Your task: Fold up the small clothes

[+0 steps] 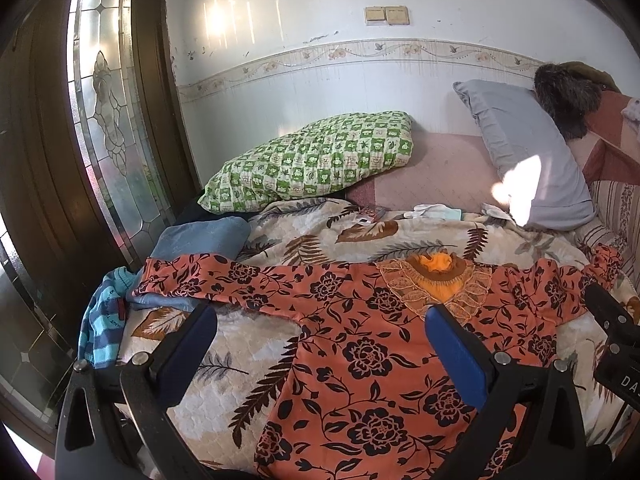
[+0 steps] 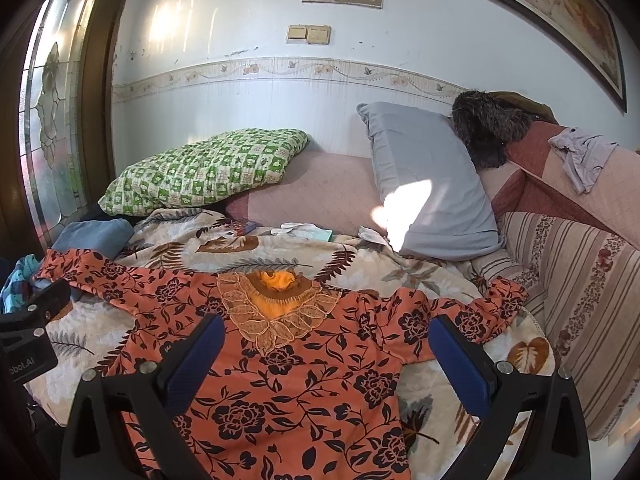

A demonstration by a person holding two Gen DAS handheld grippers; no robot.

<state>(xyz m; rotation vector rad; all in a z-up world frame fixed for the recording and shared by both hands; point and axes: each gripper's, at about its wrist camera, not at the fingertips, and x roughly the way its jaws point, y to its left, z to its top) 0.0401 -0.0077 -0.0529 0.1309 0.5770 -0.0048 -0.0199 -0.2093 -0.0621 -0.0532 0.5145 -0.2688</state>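
While spread flat, the floral shirt (image 1: pixel 360 344) lies under each gaping hand-held gripper (image 1: pixel 320 332).

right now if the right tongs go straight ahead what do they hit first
Most likely the orange floral top lying flat on the leaf-print blanket. The open right tongs point at its chest, below the lace collar, though depth is unclear.

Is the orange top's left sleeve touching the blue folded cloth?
Touching: the left wrist view shows the sleeve lying across the blue cloth.
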